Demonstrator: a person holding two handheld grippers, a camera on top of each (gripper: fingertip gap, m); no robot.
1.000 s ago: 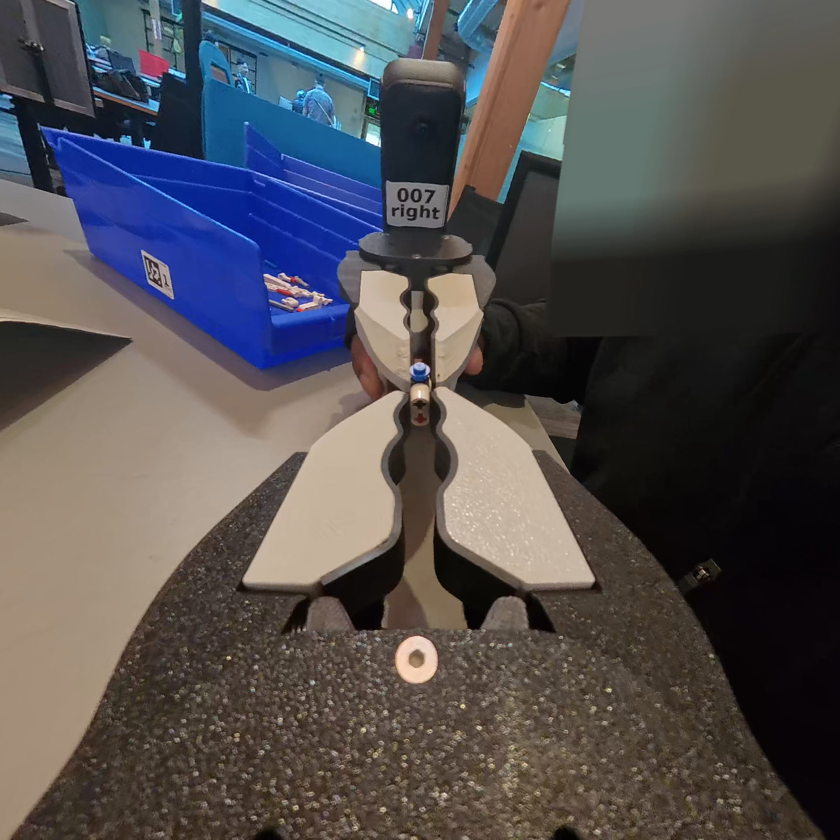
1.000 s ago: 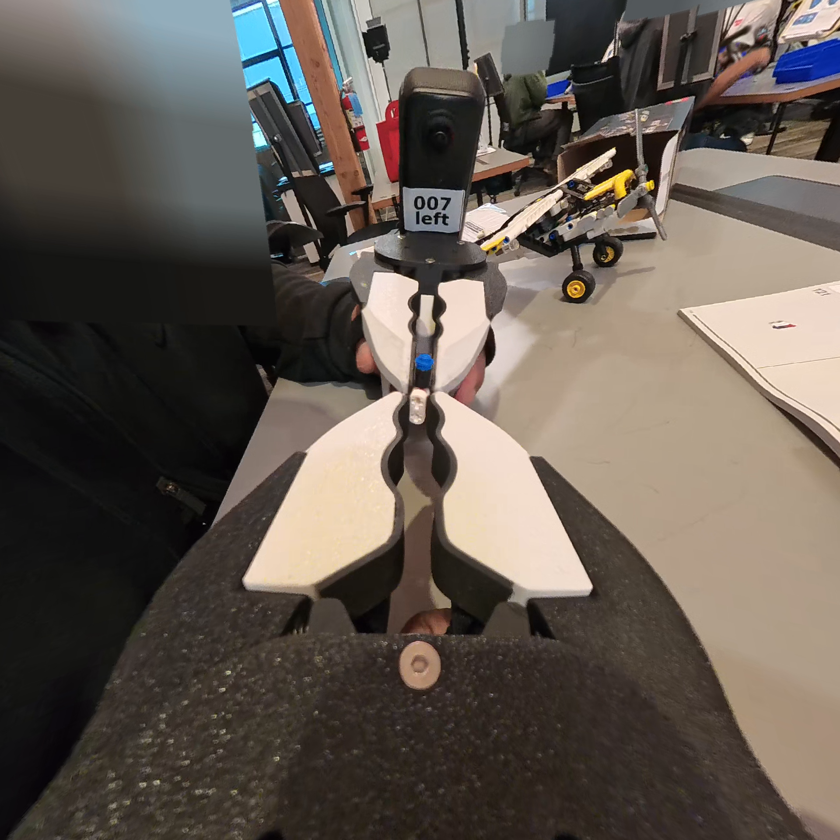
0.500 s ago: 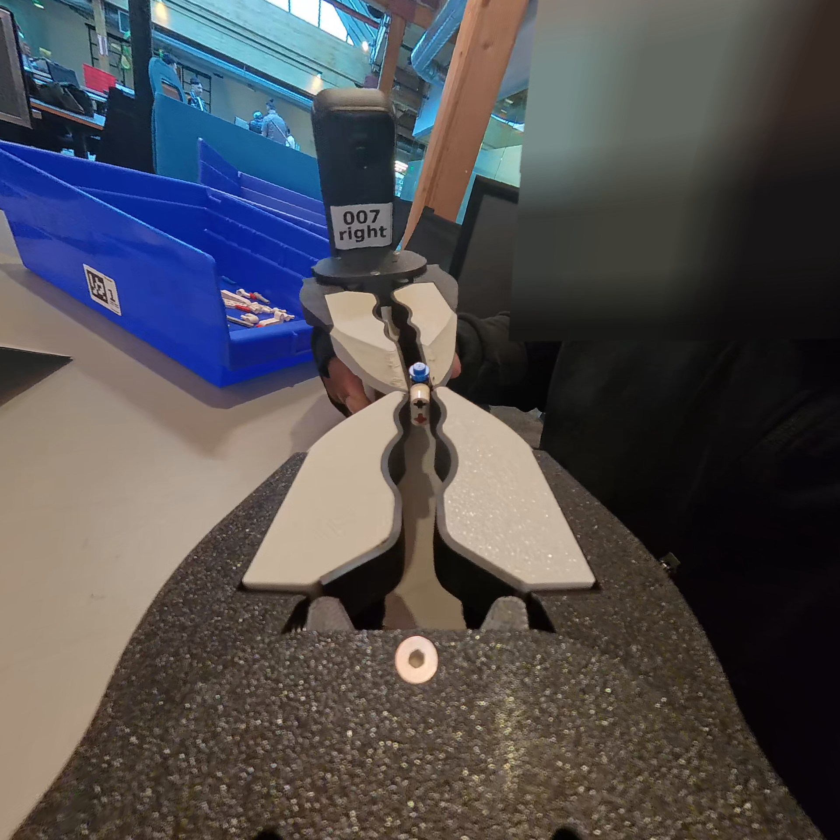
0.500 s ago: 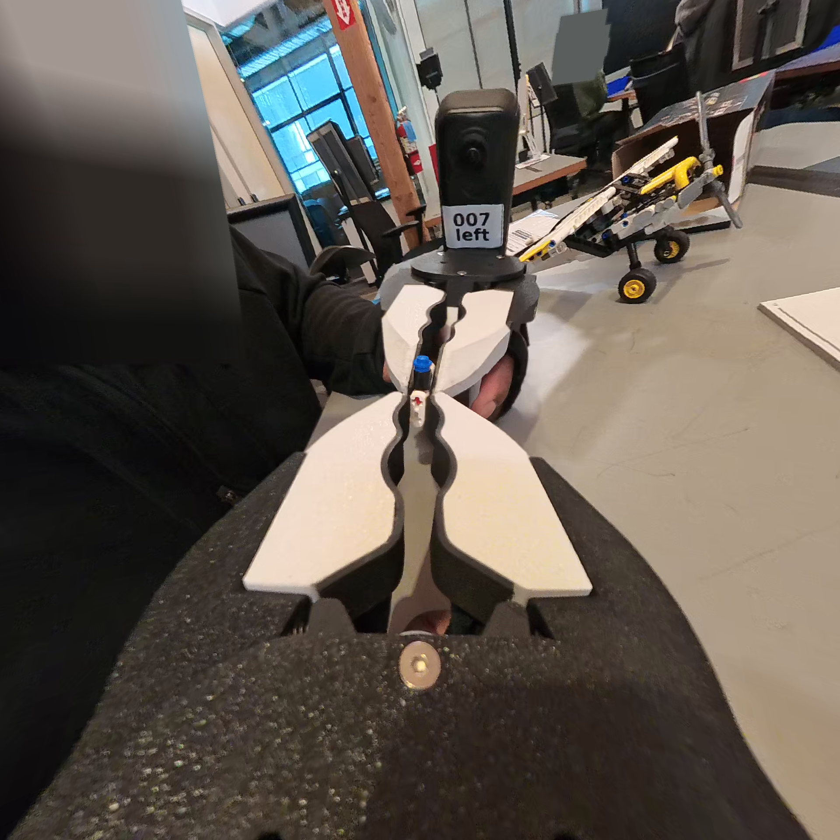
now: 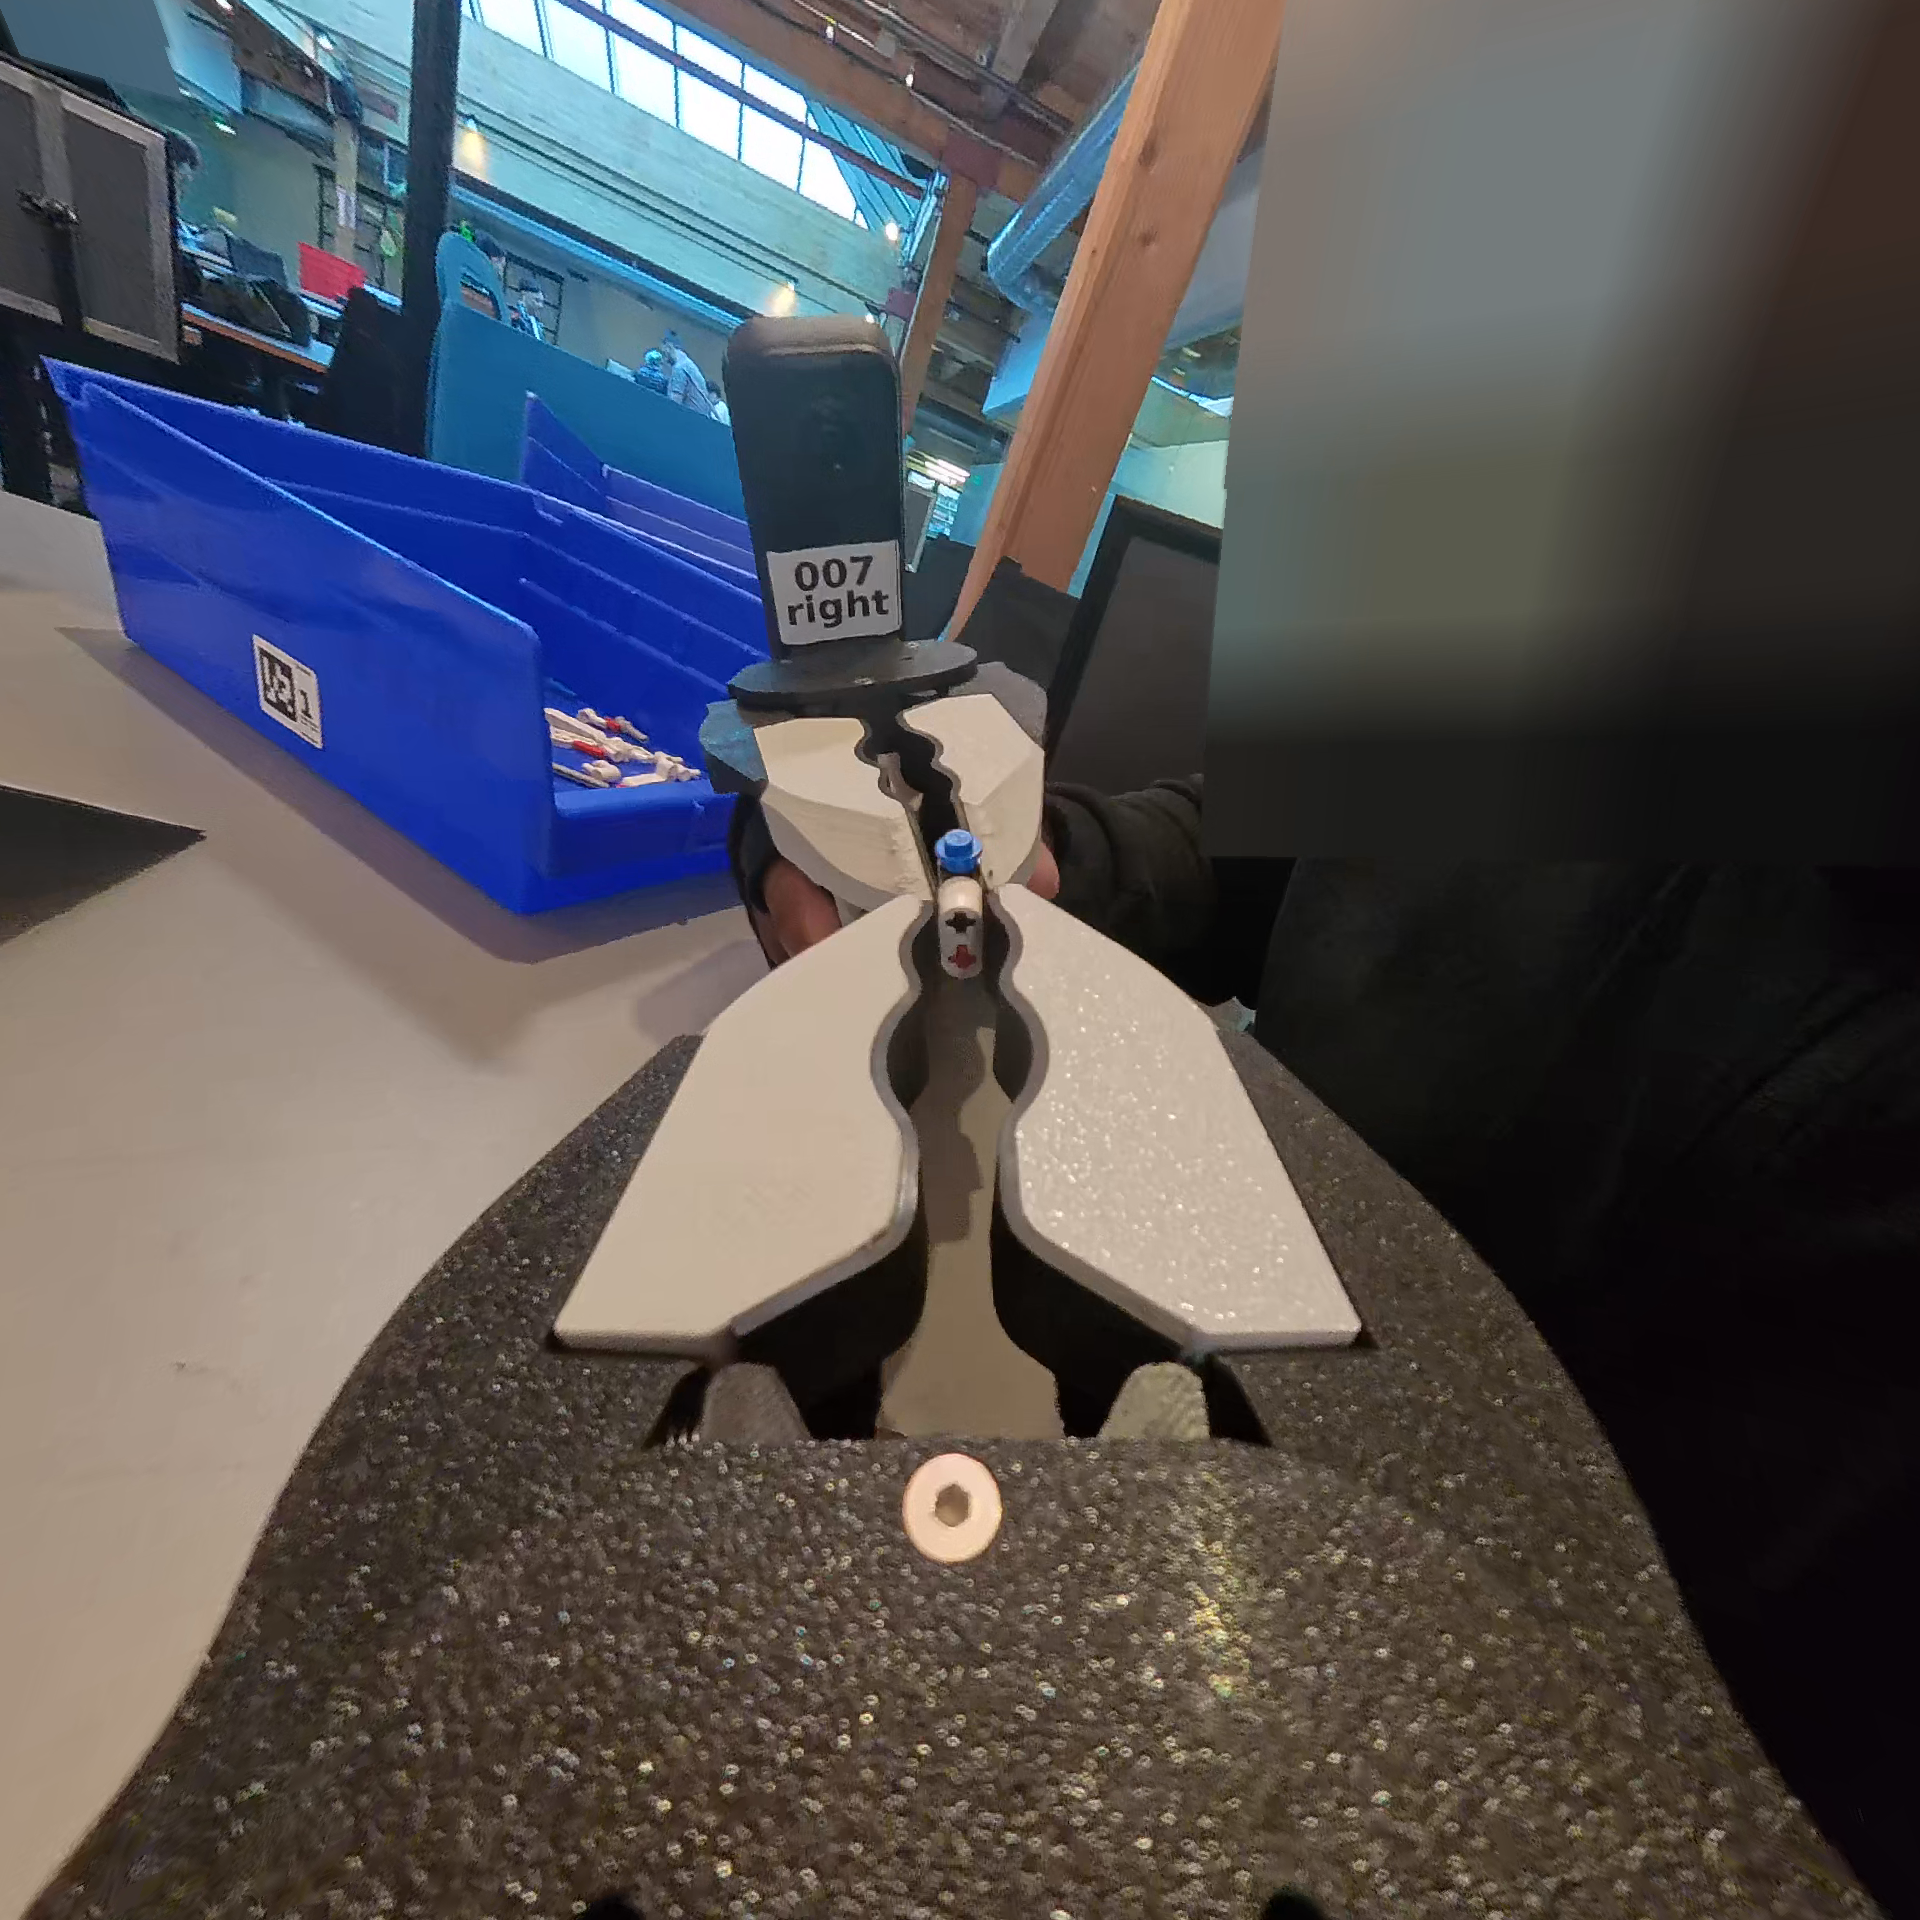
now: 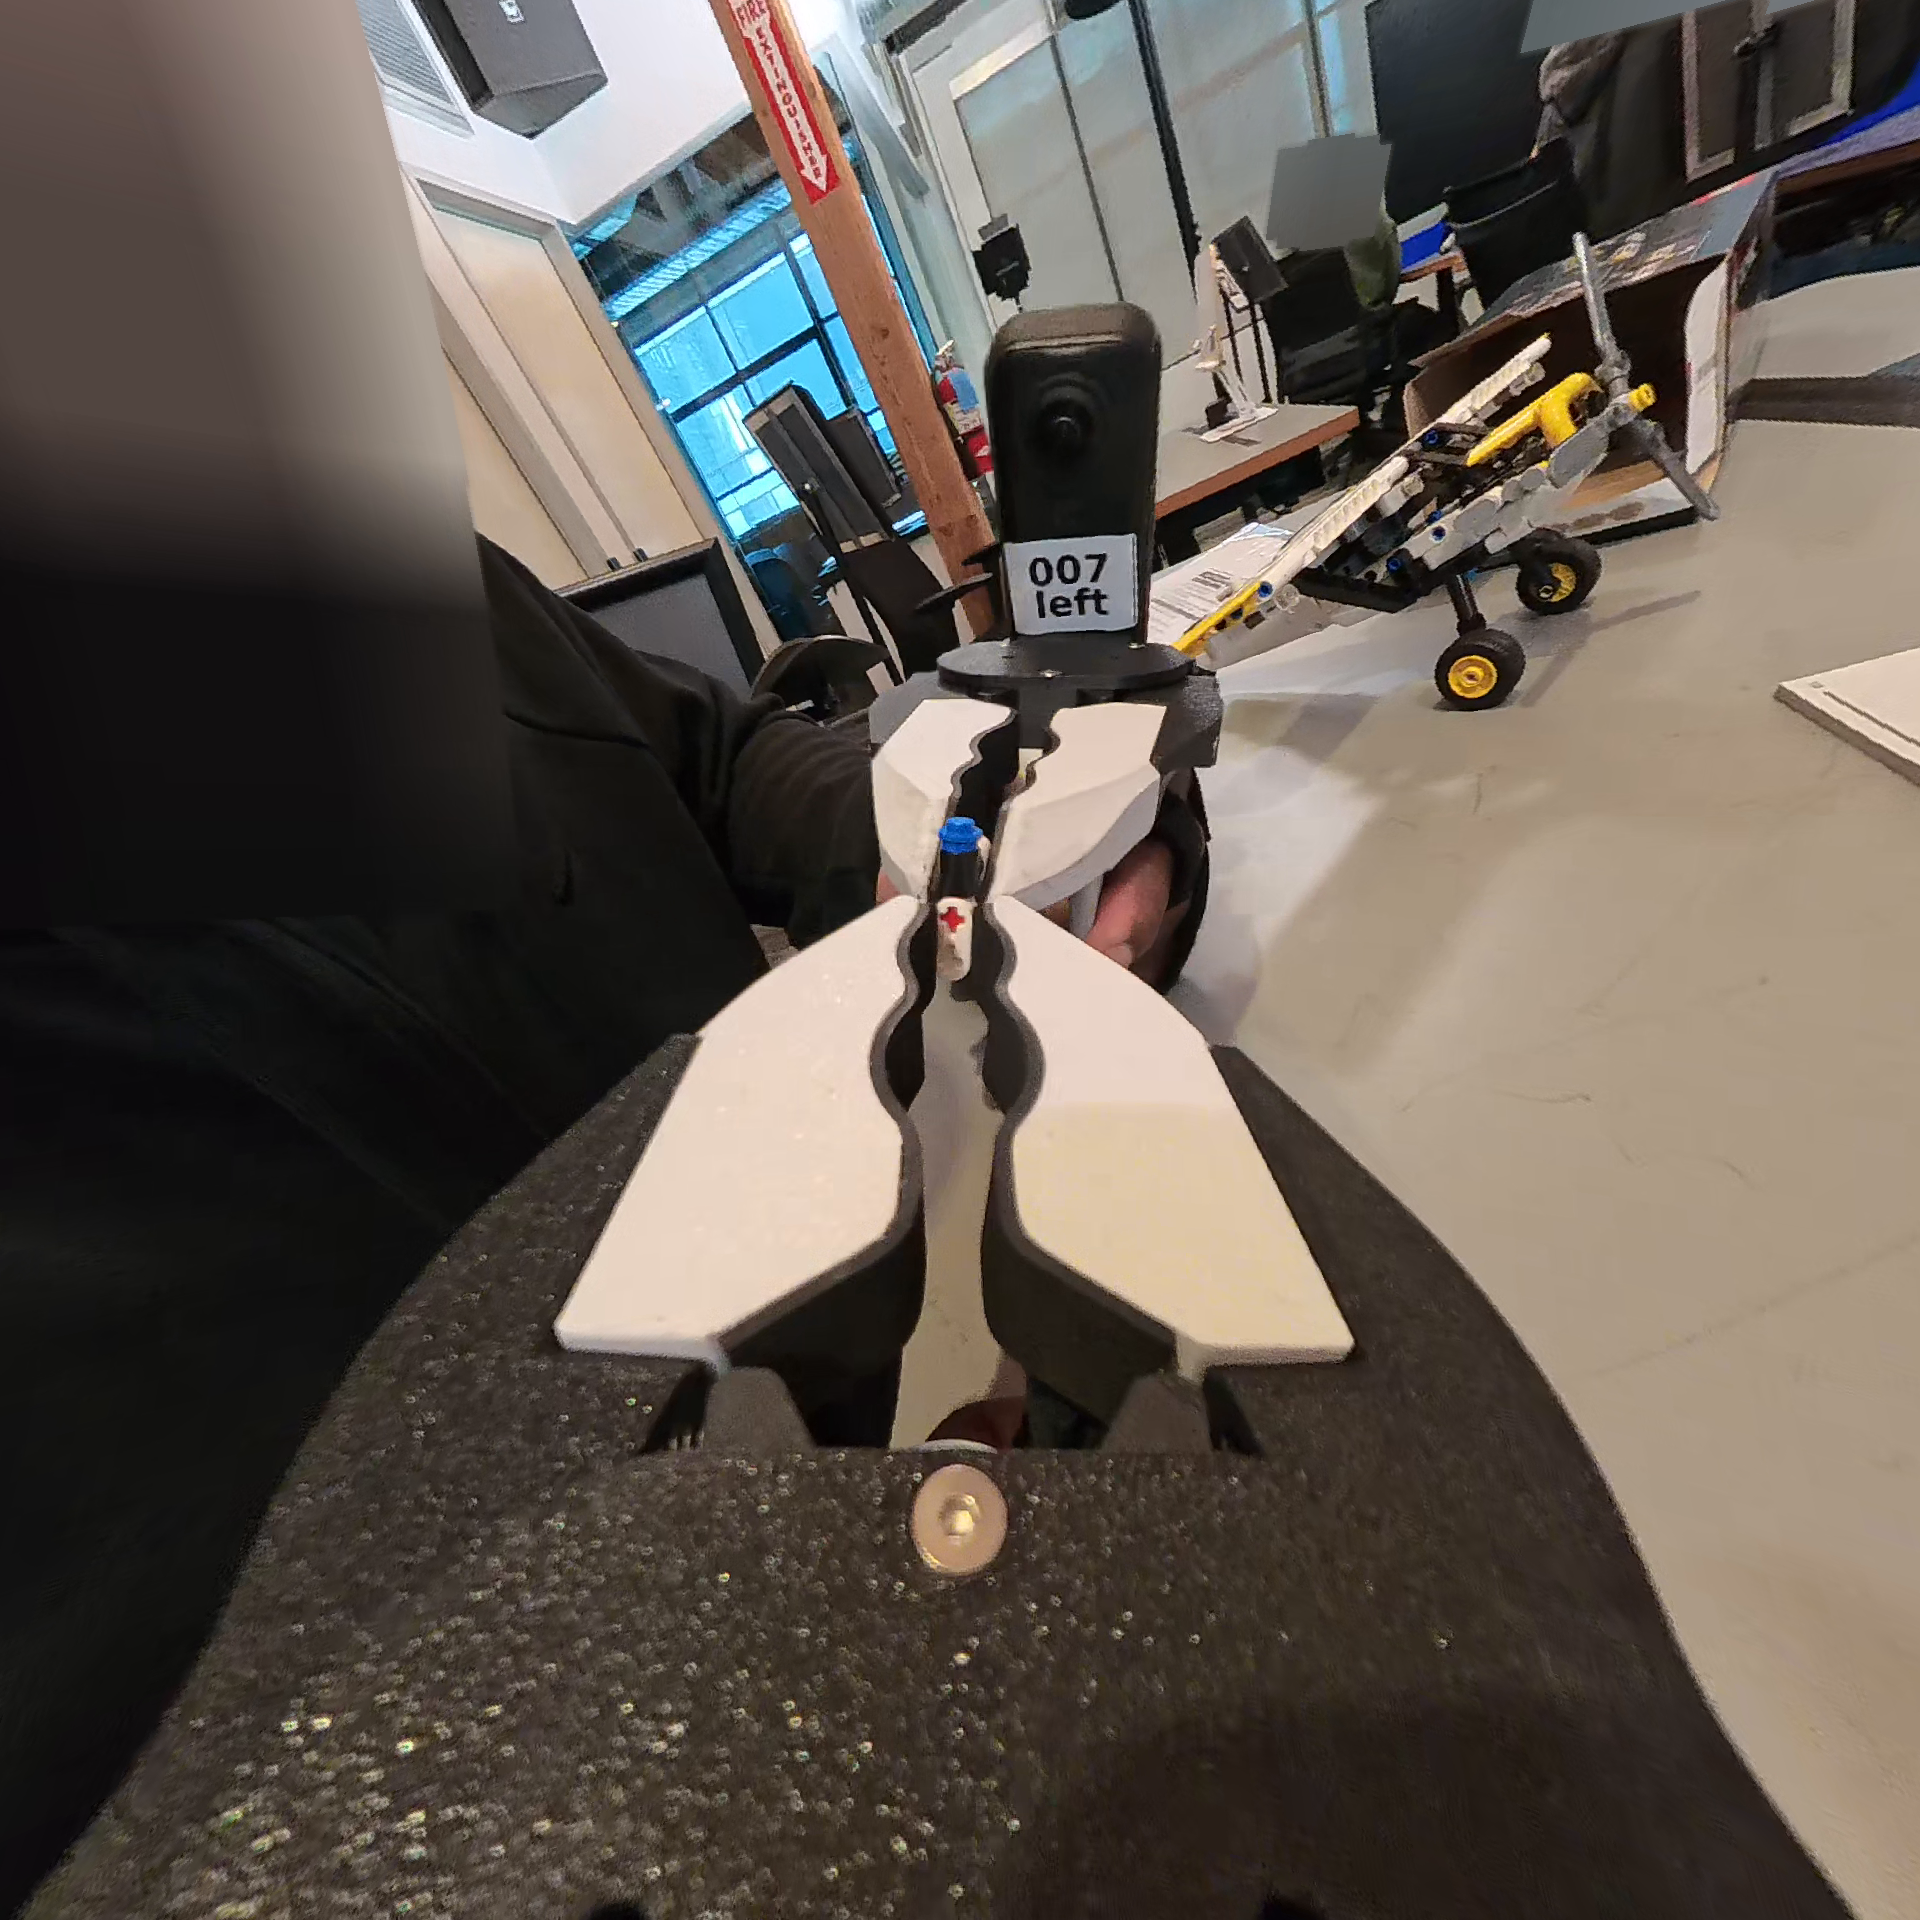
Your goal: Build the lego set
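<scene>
Left wrist view: two grippers, left gripper (image 5: 958, 940) pinching one white connector (image 5: 958, 928), right gripper (image 5: 951, 862) one blue pin (image 5: 956, 849).

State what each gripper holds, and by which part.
Both pinch one small white connector by its sides, tip to tip: left gripper at its red-cross end, right gripper at the other. A blue-topped pin sticks out of it.

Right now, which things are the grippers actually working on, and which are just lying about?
At the grippers: small white plastic connector with red cross axle and blue-capped pin, pinched between left gripper and right gripper.
Lying about: blue plastic bin; yellow-wheeled brick-built plane; white booklet.
</scene>
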